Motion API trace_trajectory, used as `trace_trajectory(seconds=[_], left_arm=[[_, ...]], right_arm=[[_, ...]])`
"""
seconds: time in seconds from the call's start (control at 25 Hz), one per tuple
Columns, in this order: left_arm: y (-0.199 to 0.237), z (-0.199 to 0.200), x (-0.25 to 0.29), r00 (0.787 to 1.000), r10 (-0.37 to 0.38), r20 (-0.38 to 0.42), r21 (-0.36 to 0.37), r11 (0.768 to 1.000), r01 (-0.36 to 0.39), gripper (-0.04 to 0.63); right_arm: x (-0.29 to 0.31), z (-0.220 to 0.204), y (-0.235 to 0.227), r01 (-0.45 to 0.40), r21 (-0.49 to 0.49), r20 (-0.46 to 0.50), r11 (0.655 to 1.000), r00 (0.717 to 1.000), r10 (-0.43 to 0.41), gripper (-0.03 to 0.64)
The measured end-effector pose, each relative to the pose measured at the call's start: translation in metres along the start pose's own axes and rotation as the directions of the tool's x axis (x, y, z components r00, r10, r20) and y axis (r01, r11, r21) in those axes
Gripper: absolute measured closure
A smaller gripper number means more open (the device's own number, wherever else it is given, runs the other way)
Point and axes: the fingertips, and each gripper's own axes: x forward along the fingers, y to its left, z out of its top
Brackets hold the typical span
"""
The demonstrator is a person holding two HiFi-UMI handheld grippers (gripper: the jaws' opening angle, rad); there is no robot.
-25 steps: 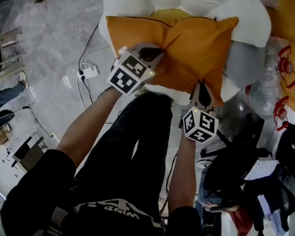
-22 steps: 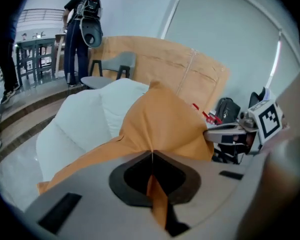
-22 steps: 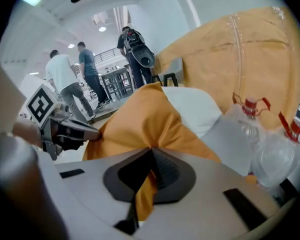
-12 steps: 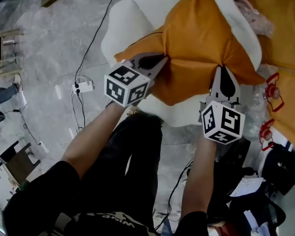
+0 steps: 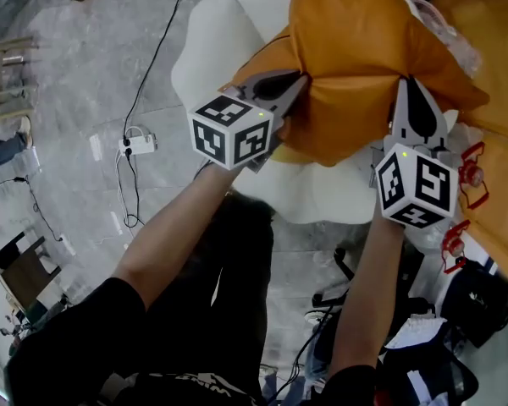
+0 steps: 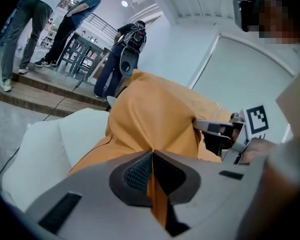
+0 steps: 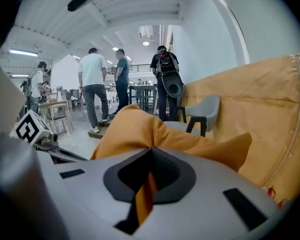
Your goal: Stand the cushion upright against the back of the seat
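**A:** Where is the cushion (image 5: 364, 57) now?

**B:** At 1 o'clock in the head view, held over the white seat (image 5: 224, 36). It stands tall, with its bulk running up toward 12. A second ago it lay broad across the seat, its top edge running from 9 to 3.

**A:** And the tools?

**B:** The left tool (image 5: 295, 85) is just past 12 o'clock and is clamped on the cushion's lower edge. Its own view shows a fold of orange cloth pinched flat between the closed jaws. The right tool (image 5: 409, 87) is at 2 o'clock and bites the same edge, with cloth squeezed between its jaws in the same way.

**A:** Is that the same grip as before?

**B:** Yes, both already held that lower edge a second ago. The right tool was nearer the middle of the picture then, and it has since swung up and out toward 2. The left tool's tip sits close to its old spot in the frame. Both marker cubes now show their faces at a new angle, so both tools have turned.

**A:** Does the cushion touch the back of the seat?

**B:** I can't tell, because the cushion covers that part of the seat.

**A:** What about the surroundings?

**B:** The grey floor (image 5: 76, 74) fills the 9 o'clock side. The power strip (image 5: 135, 145) and its cable lie between 9 and 10, much where they were.
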Motion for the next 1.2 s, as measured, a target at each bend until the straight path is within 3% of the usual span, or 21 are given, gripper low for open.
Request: trace_trajectory(seconds=[0.28, 0.52, 0.84, 1.2], left_arm=[[0.022, -0.019, 0.016, 1.0, 0.009, -0.002, -0.025, 1.0, -0.009, 0.584], [0.054, -0.06, 0.031, 0.996, 0.065, -0.061, -0.051, 0.996, -0.068, 0.584], [0.056, -0.061, 0.03, 0.994, 0.071, -0.088, -0.046, 0.996, -0.075, 0.58], [0.056, -0.055, 0.018, 0.989, 0.087, -0.122, 0.002, 0.996, -0.087, 0.508]], right_arm=[[0.023, -0.018, 0.005, -0.023, -0.025, -0.022, 0.999, 1.0, 0.022, 0.591], [0.035, -0.048, 0.031, -0.059, -0.08, -0.035, 0.995, 0.998, 0.056, 0.591], [0.031, -0.049, 0.03, -0.037, -0.12, -0.023, 0.992, 0.999, 0.035, 0.588], [0.021, -0.039, 0.033, 0.027, -0.178, -0.019, 0.984, 0.999, -0.031, 0.56]])
